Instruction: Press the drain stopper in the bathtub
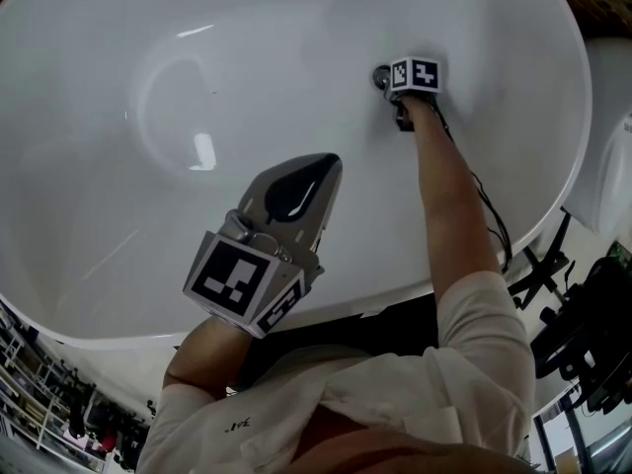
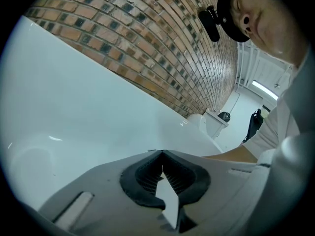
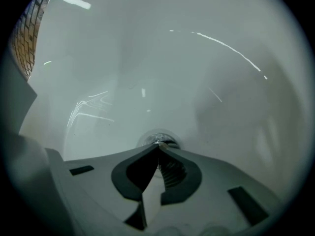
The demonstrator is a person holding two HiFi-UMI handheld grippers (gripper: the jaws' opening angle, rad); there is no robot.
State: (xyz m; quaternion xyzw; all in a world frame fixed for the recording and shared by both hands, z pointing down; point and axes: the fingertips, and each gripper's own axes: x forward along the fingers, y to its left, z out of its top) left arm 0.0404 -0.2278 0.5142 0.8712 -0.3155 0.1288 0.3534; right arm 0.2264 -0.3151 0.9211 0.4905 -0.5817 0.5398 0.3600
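Left tool (image 2: 161,154) and right tool (image 3: 158,145), both closed, hang over a glossy white bathtub (image 1: 296,38) beside a brick wall (image 2: 147,38).

The bathtub (image 1: 296,28) is glossy, smooth white; the drain stopper (image 3: 157,136) shiny metal; the wall (image 2: 147,43) rough brick.

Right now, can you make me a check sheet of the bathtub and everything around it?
Surface: white bathtub, glossy and bare inside.
Job's things: drain stopper, round metal, at the tub bottom.
Clutter: nothing seen.
Grippers: right gripper shut, tips at the stopper; left gripper shut, holding nothing, above the tub.
Cables: black cable runs along the right arm.
Surroundings: brick wall behind the tub; dark stand legs beside it.
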